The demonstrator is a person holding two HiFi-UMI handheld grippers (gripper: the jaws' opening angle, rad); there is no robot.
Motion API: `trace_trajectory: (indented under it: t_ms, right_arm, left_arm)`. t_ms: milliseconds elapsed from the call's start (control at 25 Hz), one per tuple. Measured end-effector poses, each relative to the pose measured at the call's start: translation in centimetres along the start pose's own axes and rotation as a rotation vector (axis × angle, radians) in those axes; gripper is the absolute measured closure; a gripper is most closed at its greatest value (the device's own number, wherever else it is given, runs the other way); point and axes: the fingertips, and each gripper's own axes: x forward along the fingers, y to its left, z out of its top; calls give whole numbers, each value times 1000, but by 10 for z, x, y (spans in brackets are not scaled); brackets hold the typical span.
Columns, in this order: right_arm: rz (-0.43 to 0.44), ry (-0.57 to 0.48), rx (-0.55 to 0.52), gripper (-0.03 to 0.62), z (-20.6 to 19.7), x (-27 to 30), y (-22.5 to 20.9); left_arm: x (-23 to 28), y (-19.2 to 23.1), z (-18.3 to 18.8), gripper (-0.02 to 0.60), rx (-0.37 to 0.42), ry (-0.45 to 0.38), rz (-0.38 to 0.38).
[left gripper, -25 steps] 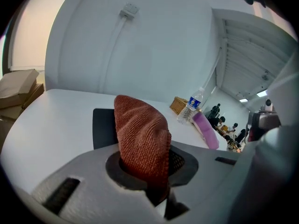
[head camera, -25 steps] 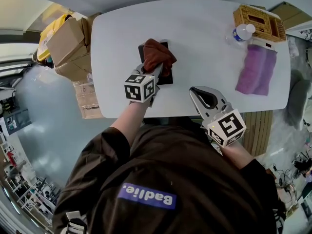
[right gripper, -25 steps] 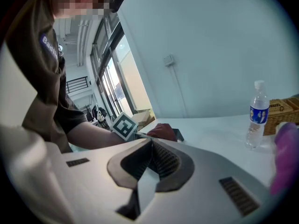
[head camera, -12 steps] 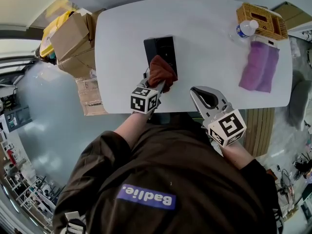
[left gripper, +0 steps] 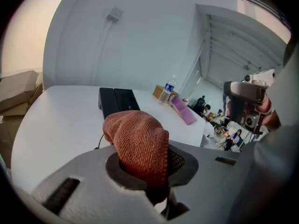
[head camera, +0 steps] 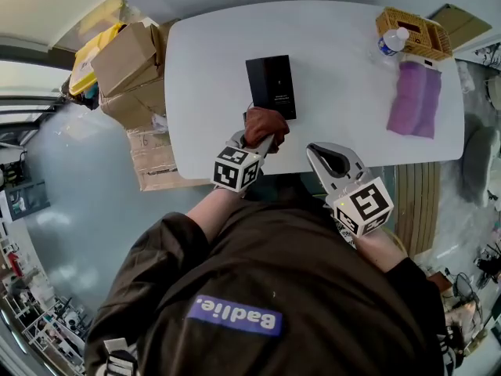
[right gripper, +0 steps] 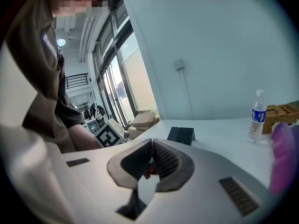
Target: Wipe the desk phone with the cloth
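The black desk phone (head camera: 272,85) lies flat on the white table (head camera: 337,61), also seen as the phone (left gripper: 116,101) and the phone (right gripper: 181,135). My left gripper (head camera: 262,136) is shut on a rust-red cloth (head camera: 264,124), held at the table's near edge just short of the phone. The bunched cloth (left gripper: 138,143) bulges out between the jaws of the left gripper (left gripper: 154,181). My right gripper (head camera: 332,160) hovers at the near edge, right of the left one, shut and empty; its jaws meet in the right gripper view (right gripper: 150,160).
A purple cloth (head camera: 413,98), a water bottle (head camera: 389,42) and a wicker basket (head camera: 413,28) sit at the table's far right. Cardboard boxes (head camera: 125,65) stand off the left edge. The bottle (right gripper: 255,116) shows in the right gripper view.
My left gripper has pulled the cloth back off the phone toward the near edge, leaving the phone uncovered. The right gripper has stayed put.
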Motion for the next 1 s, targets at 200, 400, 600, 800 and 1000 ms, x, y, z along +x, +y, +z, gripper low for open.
trace_trajectory:
  t_ms: [200, 400, 600, 800, 1000]
  right_arm:
    - [-44, -19, -6, 562, -1, 1, 49]
    - [-87, -49, -18, 562, -1, 7, 109]
    - [-125, -58, -27, 562, -6, 13, 165]
    - [-143, -56, -39, 563, -1, 13, 198]
    - [-116, -52, -75, 563, 10, 17, 215]
  left_arm:
    - [-55, -15, -2, 522, 80, -42, -63]
    - [-109, -18, -24, 520, 134, -46, -122]
    - [-168, -16, -28, 522, 170, -98, -165]
    - [-224, -18, -16, 520, 141, -187, -179]
    - [-263, -37, 2, 521, 161, -277, -206]
